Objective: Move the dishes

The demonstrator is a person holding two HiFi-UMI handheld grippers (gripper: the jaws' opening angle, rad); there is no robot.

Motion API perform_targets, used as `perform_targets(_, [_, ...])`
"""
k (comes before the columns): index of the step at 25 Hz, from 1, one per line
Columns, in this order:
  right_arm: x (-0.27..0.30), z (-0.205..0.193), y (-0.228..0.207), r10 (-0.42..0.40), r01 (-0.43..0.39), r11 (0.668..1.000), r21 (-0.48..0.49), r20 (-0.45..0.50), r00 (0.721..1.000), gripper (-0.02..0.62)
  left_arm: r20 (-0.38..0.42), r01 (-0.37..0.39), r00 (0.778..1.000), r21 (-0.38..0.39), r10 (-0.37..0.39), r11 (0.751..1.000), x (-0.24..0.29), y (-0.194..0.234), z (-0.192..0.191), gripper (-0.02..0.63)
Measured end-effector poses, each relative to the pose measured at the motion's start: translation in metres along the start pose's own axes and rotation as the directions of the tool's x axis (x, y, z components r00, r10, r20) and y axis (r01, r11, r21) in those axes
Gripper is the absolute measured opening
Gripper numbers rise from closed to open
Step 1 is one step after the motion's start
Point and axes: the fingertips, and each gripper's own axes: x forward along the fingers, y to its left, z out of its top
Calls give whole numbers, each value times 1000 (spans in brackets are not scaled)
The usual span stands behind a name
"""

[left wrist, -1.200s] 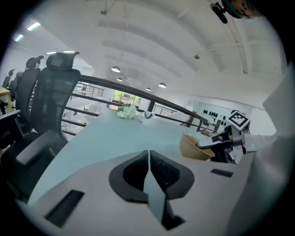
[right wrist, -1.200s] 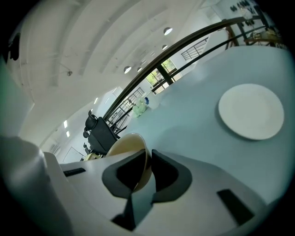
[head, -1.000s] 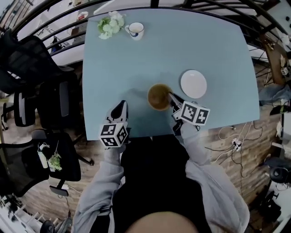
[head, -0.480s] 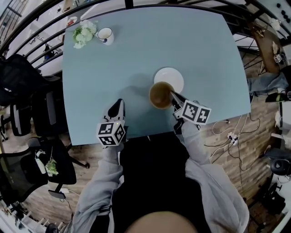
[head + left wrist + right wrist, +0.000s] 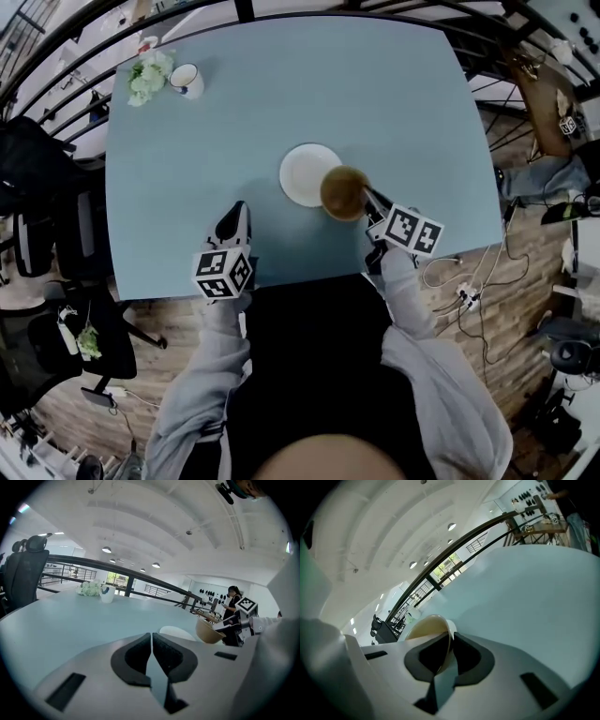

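Tan and thin, the bowl's rim sits pinched between the jaws of the right gripper (image 5: 451, 641), which are closed on its wall. The brown bowl (image 5: 344, 192) hangs tilted, overlapping the right edge of the white plate (image 5: 302, 174). To the left, well apart, the left gripper (image 5: 151, 641) has its jaws pressed together with nothing between them, over the near part of the pale blue table (image 5: 394, 103). At the far left corner stand a white mug (image 5: 186, 80) and a small bunch of flowers (image 5: 147, 75).
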Motion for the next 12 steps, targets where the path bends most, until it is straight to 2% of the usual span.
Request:
perform_targets(5, [-4, 25, -30, -19, 19, 1000, 6, 26, 999, 38, 1, 1, 1000, 37, -1, 999, 13, -19, 2, 25])
perform_targets(12, [-1, 39, -61, -55, 55, 998, 32, 15, 998, 38, -11, -20, 1000, 45, 21, 999, 27, -32, 1, 25])
